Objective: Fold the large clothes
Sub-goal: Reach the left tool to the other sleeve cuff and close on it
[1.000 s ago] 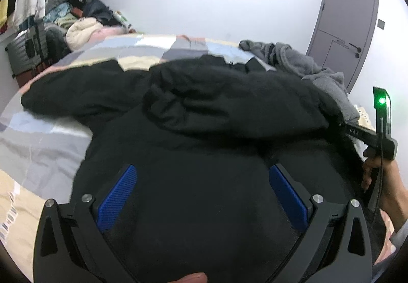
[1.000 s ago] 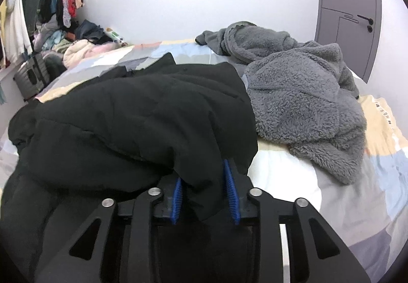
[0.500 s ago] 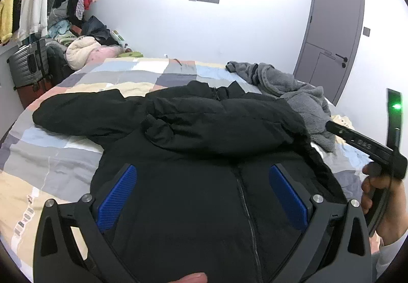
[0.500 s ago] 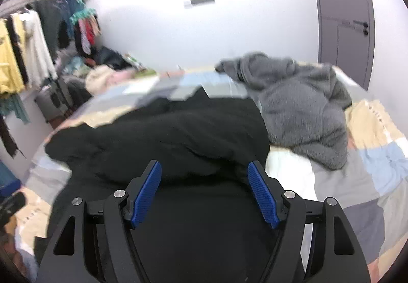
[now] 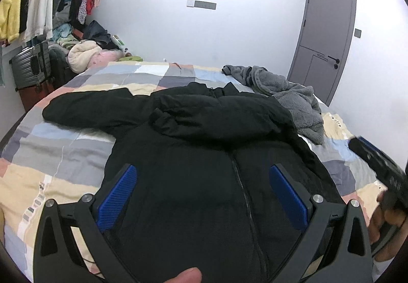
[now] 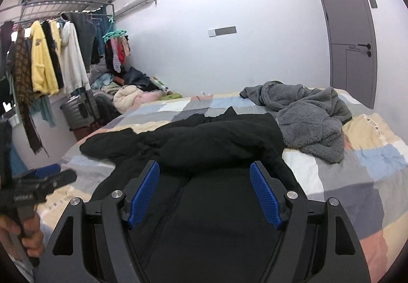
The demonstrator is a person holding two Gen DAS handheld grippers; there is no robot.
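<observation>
Black coat (image 5: 193, 181) lies flat mid-frame on the bed (image 5: 63, 155), zip up, one sleeve already laid across it, prob. for folding. Left gripper (image 5: 201, 196) & right gripper (image 6: 204, 193) both wide apart, holding nothing, so coat rests.

Little can be read. The patchwork bedspread of grey, cream, blue and pink squares (image 6: 377, 135) carries a short line of dark capital letters on a cream patch near its right edge, too small to make out. The other black handheld gripper (image 6: 38, 191) bears pale lettering, blurred beyond reading.
</observation>
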